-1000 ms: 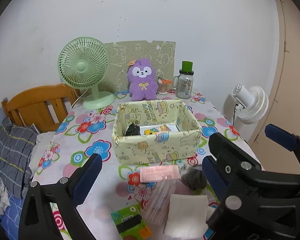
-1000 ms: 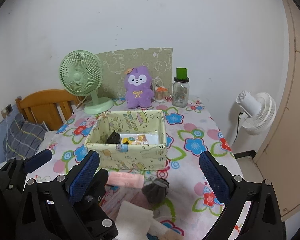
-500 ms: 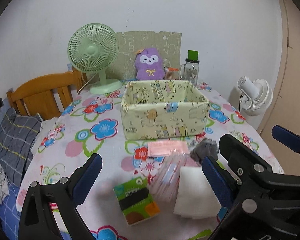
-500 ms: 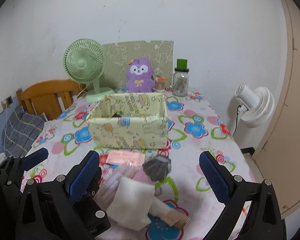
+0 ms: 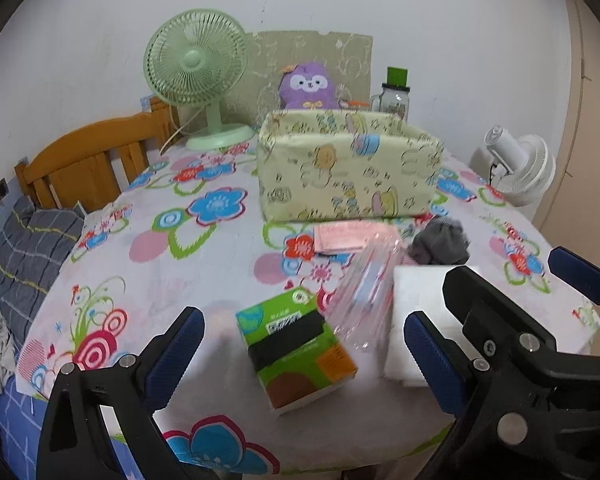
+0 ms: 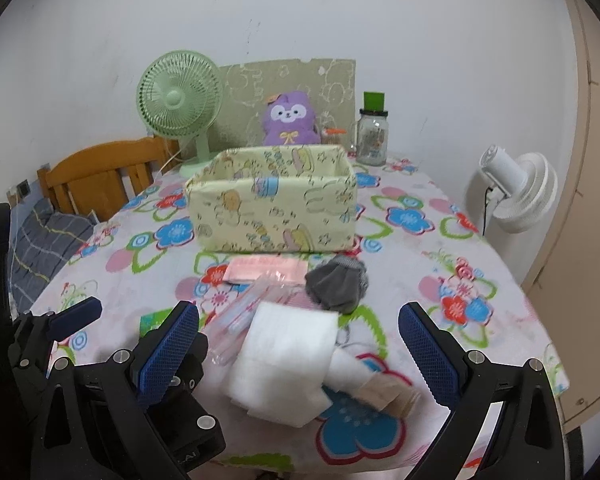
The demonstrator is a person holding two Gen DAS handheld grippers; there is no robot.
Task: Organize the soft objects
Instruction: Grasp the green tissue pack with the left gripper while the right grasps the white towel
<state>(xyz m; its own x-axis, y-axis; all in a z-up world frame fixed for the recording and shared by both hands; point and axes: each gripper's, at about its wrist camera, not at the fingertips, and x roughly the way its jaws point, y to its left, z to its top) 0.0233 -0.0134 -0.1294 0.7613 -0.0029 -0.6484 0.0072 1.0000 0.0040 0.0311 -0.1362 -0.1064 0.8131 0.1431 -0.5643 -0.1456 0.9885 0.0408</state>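
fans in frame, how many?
2. A green desk fan stands at the table's back left, beside the purple plush. A white fan sits off the table's right edge. None seem hidden.

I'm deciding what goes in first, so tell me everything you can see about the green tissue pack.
The green tissue pack is a soft, rectangular plastic-wrapped packet, green with a black band across the middle and orange and brown patches at its near end. It lies flat and askew on the flowered tablecloth, between the open left claw's fingers, ungripped. A clear pink-striped bag overlaps its far right corner.
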